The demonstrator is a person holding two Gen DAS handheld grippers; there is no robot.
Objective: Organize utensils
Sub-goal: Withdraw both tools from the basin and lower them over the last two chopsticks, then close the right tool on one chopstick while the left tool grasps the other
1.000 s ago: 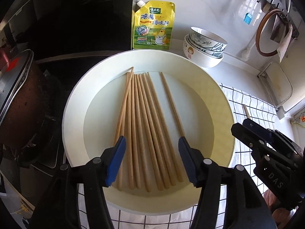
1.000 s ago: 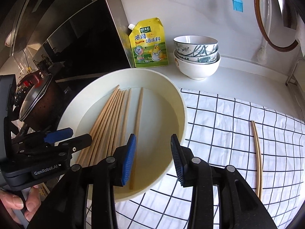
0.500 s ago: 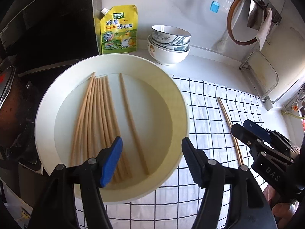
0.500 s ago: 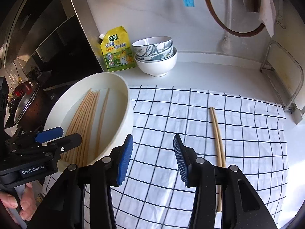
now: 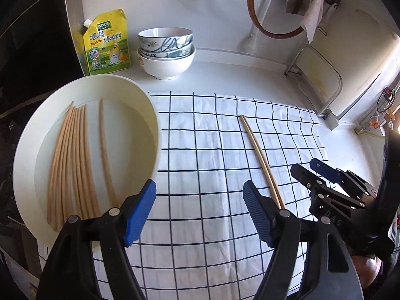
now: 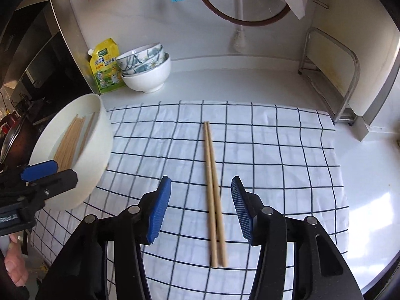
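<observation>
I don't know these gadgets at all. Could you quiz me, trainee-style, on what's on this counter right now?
1. True or false: the pair of chopsticks on the checked cloth lies side by side.
2. Where are the other chopsticks? A) in the stacked bowls B) in the white basin C) on the bare counter
3. Fill in: in the right wrist view, the right hand-held gripper has nothing between its blue pads but the ____ lying below.

Key: 1 true. 2 B, the white basin, not the stacked bowls. 3 pair.
</observation>
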